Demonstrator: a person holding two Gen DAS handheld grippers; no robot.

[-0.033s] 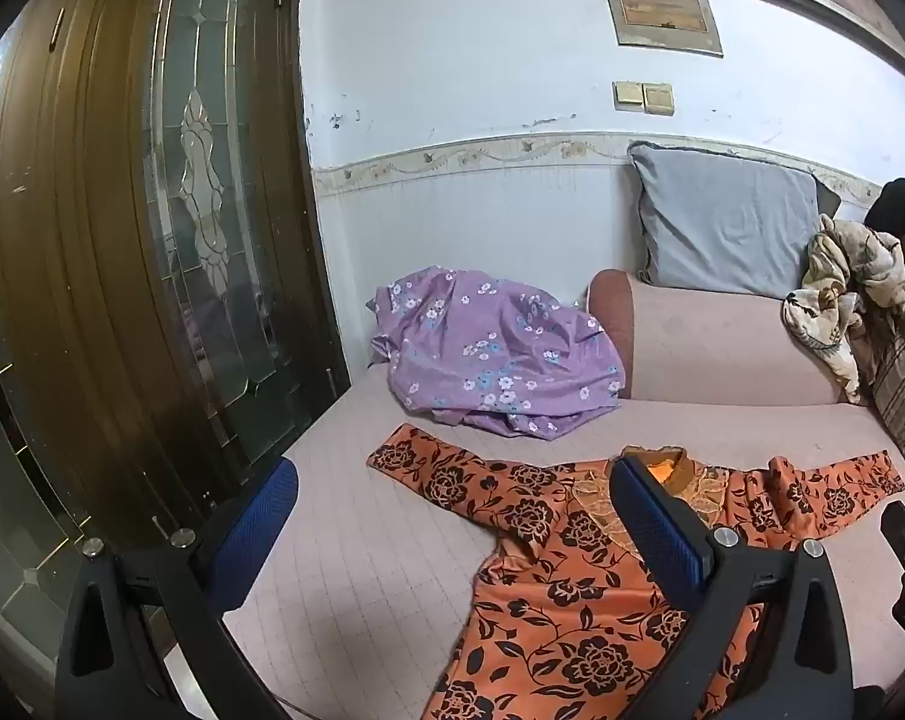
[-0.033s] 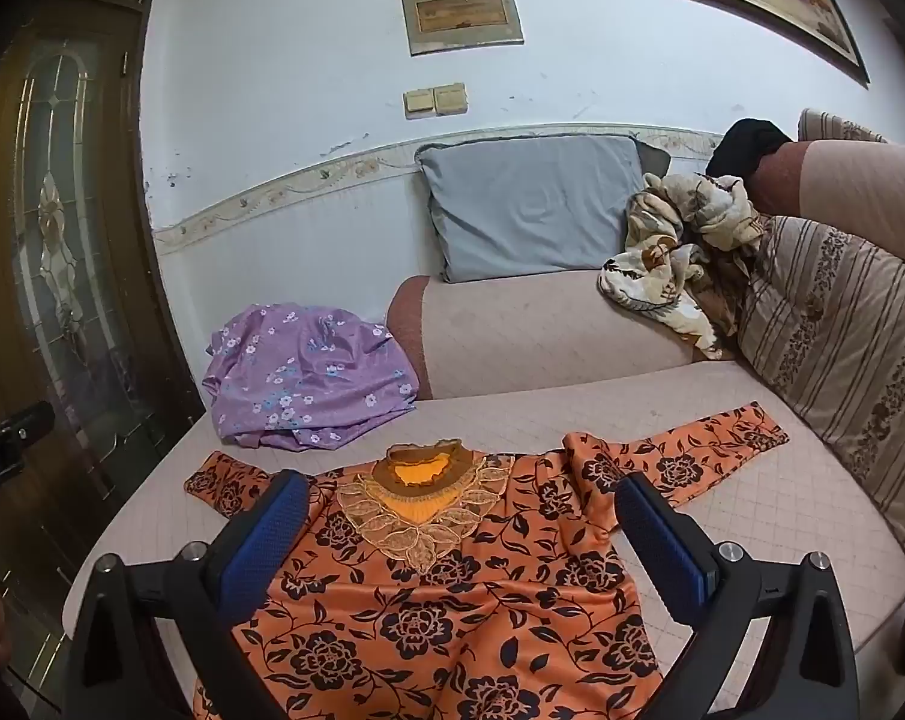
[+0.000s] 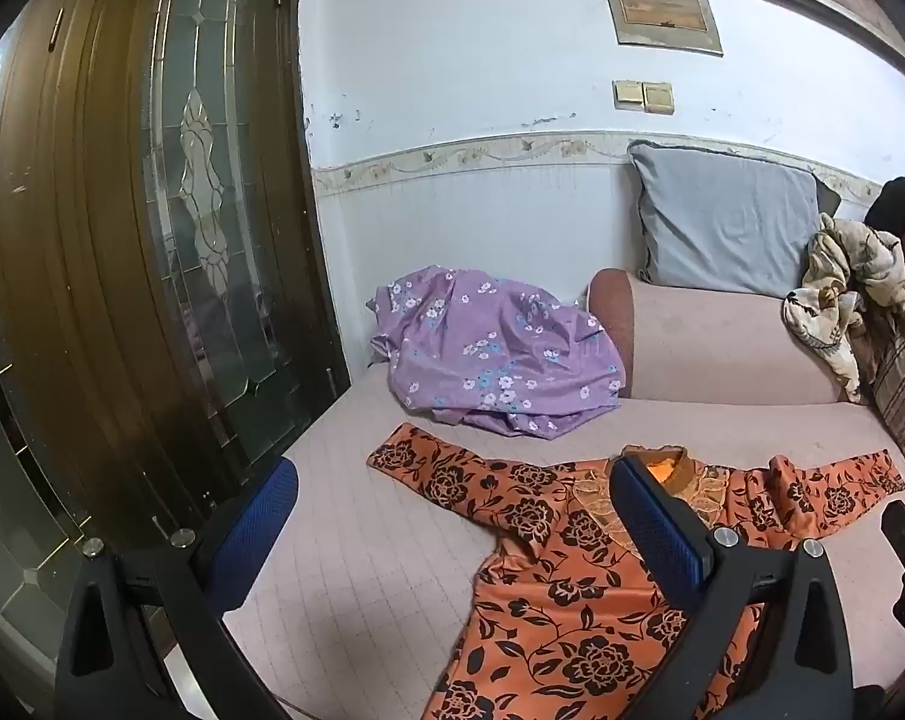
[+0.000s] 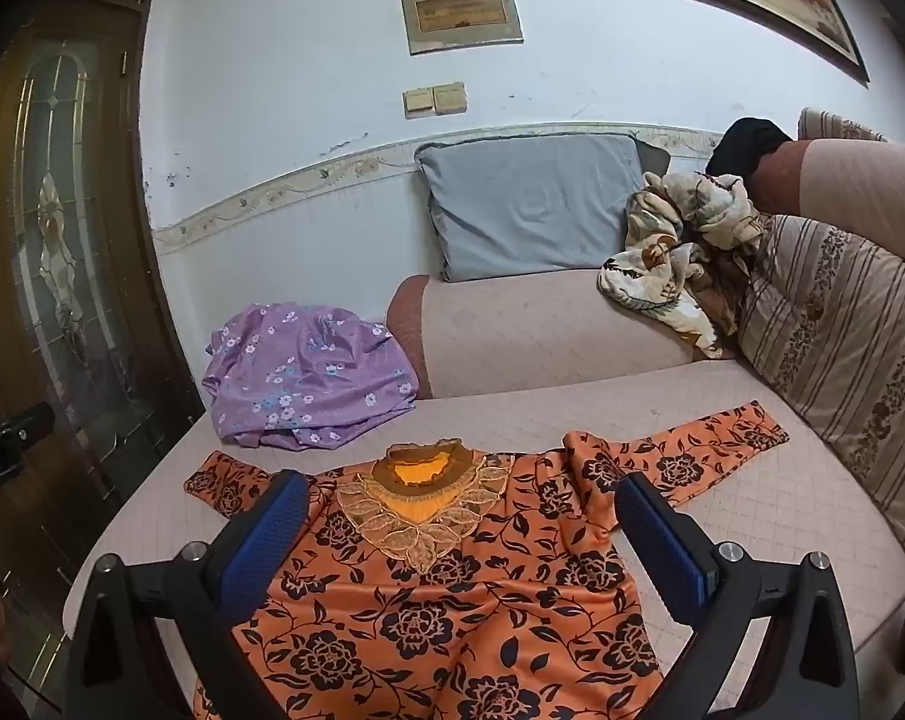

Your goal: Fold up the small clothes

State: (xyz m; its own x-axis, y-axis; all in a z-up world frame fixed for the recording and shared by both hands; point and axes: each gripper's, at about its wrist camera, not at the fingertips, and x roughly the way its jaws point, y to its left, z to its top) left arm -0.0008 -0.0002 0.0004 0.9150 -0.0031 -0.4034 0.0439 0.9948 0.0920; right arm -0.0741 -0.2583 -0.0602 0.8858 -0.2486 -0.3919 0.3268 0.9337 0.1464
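- Orange floral top (image 4: 452,588) lies flat and face up on the pink couch seat (image 3: 362,570), collar toward the backrest, both sleeves spread out sideways. Looks laid out ready for a first fold; no fold made yet.
- Far left: wooden door with glass panel (image 3: 200,228). Not involved.
- Left sleeve (image 3: 440,474) points at the door side, with bare seat around it, so it can swing inward freely.
- Purple flowered garment (image 4: 308,384) sits bunched in the back-left corner, just behind that sleeve and apart from it. Probably parked there awaiting its turn.
- Left gripper (image 3: 452,534): jaws wide apart, nothing between them, hovering above the left sleeve and shoulder area, touching no cloth.
- Right gripper (image 4: 461,534): jaws also wide, empty, hovering over the chest below the lace collar (image 4: 422,504).
- Right sleeve (image 4: 704,450) runs toward the striped cushion (image 4: 842,348); slight bunching at the shoulder.
- Grey pillow (image 4: 530,204) and crumpled cream cloth (image 4: 674,258) sit on the backrest, well clear.
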